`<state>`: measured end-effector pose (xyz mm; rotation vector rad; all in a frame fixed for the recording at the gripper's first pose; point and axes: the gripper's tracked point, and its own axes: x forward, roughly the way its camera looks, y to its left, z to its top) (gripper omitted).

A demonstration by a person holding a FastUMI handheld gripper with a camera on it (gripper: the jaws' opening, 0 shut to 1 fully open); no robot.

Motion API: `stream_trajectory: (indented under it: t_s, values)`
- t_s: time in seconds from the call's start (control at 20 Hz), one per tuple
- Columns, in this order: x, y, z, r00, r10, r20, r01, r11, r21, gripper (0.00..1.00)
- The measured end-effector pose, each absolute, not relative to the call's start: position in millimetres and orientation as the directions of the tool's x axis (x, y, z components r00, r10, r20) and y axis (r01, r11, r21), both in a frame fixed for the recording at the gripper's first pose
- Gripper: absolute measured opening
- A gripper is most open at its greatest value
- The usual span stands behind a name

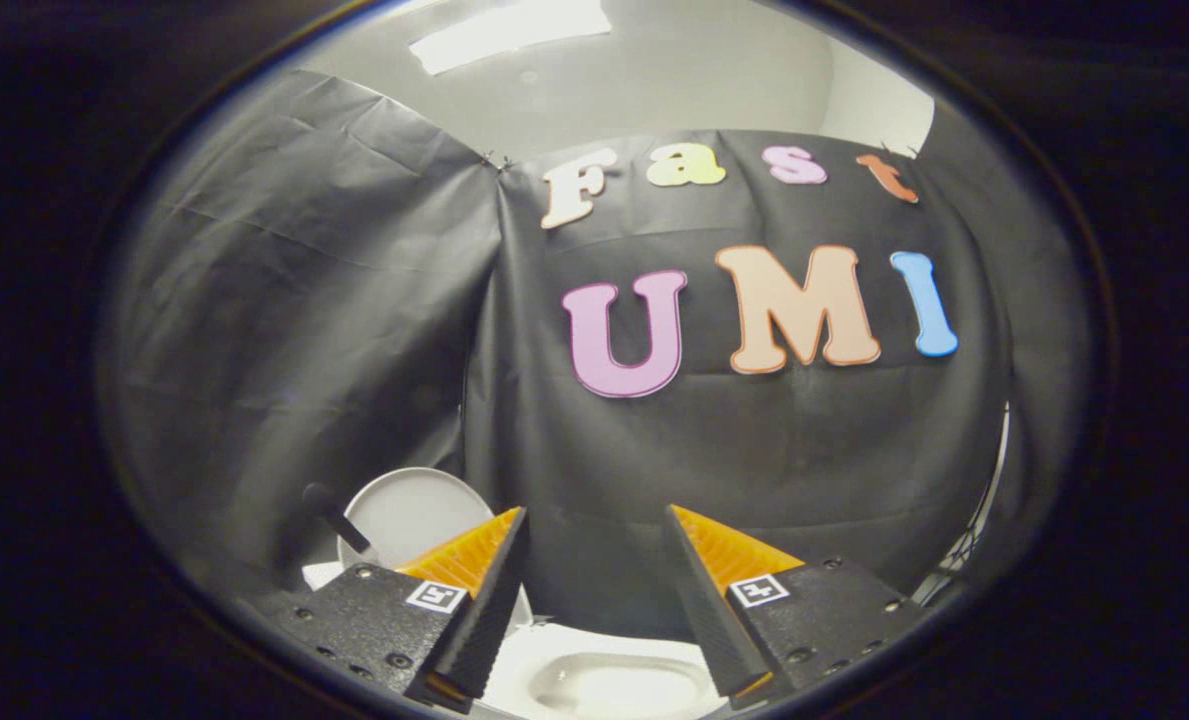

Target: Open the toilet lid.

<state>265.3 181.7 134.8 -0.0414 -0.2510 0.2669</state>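
Gripper view: you held the hand-held gripper [594, 520] level, its two fingers spread well apart with nothing between them but the booth's dark cloth wall [754, 480] beyond.

Toilet lid [404, 515] was a pale round disc, seen just beyond the left finger and partly hidden by it. It stood upright, leaning back toward the cloth. Below and between the fingers lay the white toilet bowl [604, 685], its basin open to view. Judged from that, the lid looked already raised, or very nearly so; whether it rested fully against its stop, you could not tell from here.

A dark rod-like thing [332, 515] stuck up beside the lid on its left. What it was, unclear.

Handling notes, as judgement: the lid looked like rigid moulded plastic, smooth and glossy, so likely slippery under the pads and fairly light. It would swing on a hinge at its rear, so it should move in an arc rather than lift free. The free front rim was the place to take it, fingers astride the thin edge, or one finger simply pushing on its face. A hard pinch seemed needless; a slip could let it drop onto the bowl with a bang.

The fingers touched neither lid nor bowl.
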Motion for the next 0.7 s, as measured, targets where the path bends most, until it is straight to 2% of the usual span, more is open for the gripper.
stream_trajectory:
  t_s: [0.15, 0.25, 0.45, 0.7]
  values:
    - [245, 148, 128, 0.898, 0.277, 0.343, -0.262, 0.961, -0.088, 0.81]
    - [232, 123, 112, 0.894, 0.268, 0.358, -0.253, 0.963, -0.090, 0.84]
    - [206, 85, 73, 0.926, 0.254, 0.280, -0.241, 0.967, -0.082, 0.89]
    - [160, 40, 22, 0.959, 0.198, 0.204, -0.189, 0.980, -0.061, 0.89]
